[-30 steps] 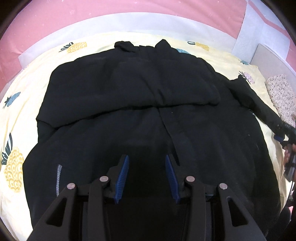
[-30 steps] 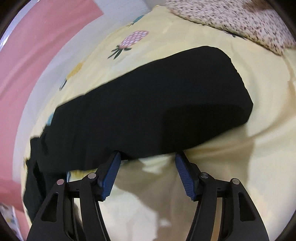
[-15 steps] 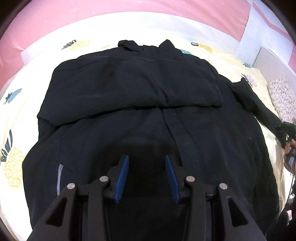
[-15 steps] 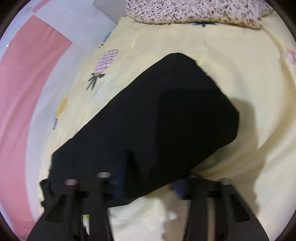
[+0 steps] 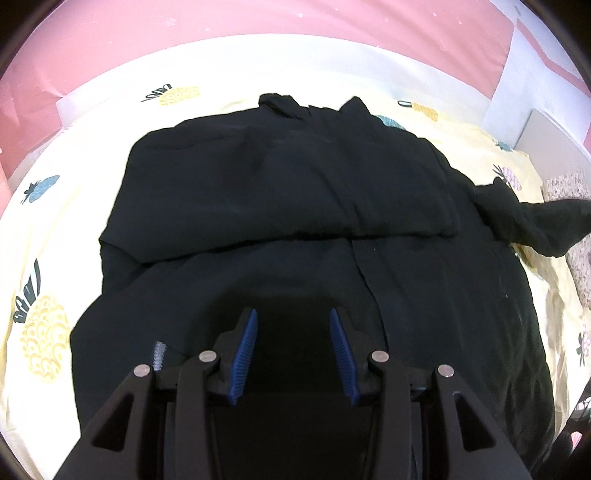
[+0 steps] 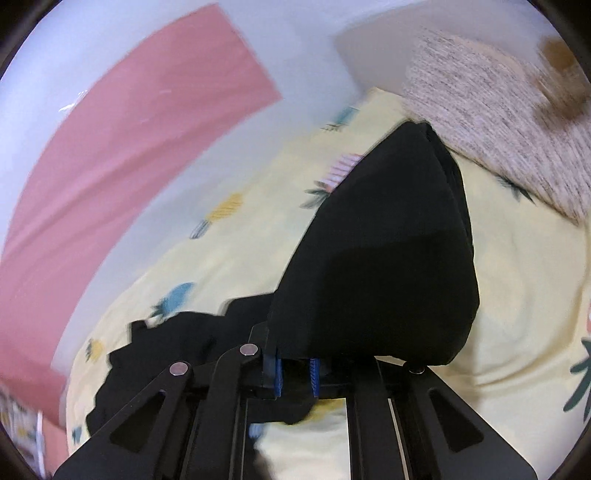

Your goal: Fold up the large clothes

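A large black jacket [image 5: 295, 206] lies spread on a yellow pineapple-print bed sheet [image 5: 40, 236], with its left sleeve folded across the chest. My left gripper [image 5: 293, 332] is open and empty, hovering above the jacket's lower front. The right sleeve [image 5: 543, 221] rises off the bed at the right edge of the left wrist view. My right gripper [image 6: 295, 373] is shut on that black sleeve [image 6: 388, 266] near the cuff and holds it lifted above the sheet [image 6: 229, 266].
A speckled beige blanket [image 6: 491, 122] lies at the head of the bed, also in the left wrist view [image 5: 569, 184]. A pink and white wall [image 5: 258, 33] borders the far side of the bed.
My right gripper closed on the sleeve cuff and lifted it off the sheet, swinging upward. My left gripper drifted slightly back over the jacket, still open.
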`<action>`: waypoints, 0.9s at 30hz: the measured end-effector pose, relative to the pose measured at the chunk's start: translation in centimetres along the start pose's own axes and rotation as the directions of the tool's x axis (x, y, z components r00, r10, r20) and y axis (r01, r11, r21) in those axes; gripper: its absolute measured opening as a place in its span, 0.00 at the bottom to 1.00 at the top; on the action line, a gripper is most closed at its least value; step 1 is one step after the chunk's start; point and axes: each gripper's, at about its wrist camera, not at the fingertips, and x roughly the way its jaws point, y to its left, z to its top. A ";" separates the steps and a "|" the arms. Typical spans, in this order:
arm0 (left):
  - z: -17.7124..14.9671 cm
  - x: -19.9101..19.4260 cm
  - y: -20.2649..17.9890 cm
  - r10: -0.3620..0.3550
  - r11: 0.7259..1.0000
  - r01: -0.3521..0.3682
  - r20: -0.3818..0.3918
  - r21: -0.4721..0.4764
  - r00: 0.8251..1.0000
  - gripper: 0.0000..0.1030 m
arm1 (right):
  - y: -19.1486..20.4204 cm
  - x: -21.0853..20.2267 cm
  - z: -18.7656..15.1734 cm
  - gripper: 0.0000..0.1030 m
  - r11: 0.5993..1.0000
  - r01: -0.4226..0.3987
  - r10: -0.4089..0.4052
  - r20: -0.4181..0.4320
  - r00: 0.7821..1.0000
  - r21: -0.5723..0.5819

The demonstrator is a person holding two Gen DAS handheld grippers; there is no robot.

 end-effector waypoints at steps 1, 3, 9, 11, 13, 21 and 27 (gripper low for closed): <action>0.1 -0.2 0.2 0.001 1.000 -0.001 0.004 -0.001 1.000 0.42 | 1.3 0.0 0.1 0.10 1.000 -0.018 0.018 0.002 1.000 -0.022; 0.3 -0.7 0.6 0.004 1.000 -0.004 0.016 -0.003 1.000 0.42 | 4.3 -0.3 0.2 0.10 0.995 -0.064 0.064 -0.001 0.998 -0.076; 1.0 -1.8 2.9 0.016 0.999 -0.015 0.046 -0.028 0.999 0.42 | 12.4 -0.3 -1.5 0.10 0.963 -0.172 0.165 -0.050 0.985 -0.206; 1.2 -2.0 3.9 0.017 0.999 -0.014 0.054 -0.045 0.998 0.42 | 14.7 -0.1 -2.6 0.10 0.951 -0.199 0.187 -0.075 0.980 -0.235; 1.2 -2.1 4.8 0.018 0.998 -0.014 0.058 -0.060 0.998 0.42 | 17.2 0.6 -3.7 0.10 0.936 -0.230 0.209 -0.105 0.972 -0.266; 0.3 -1.7 8.1 0.020 0.992 -0.013 0.056 -0.123 0.998 0.42 | 25.3 4.4 -8.9 0.10 0.865 -0.345 0.270 -0.243 0.932 -0.364; -0.3 -1.4 10.5 0.026 0.986 -0.016 0.056 -0.166 0.998 0.42 | 30.1 8.6 -15.6 0.10 0.817 -0.404 0.243 -0.389 0.889 -0.412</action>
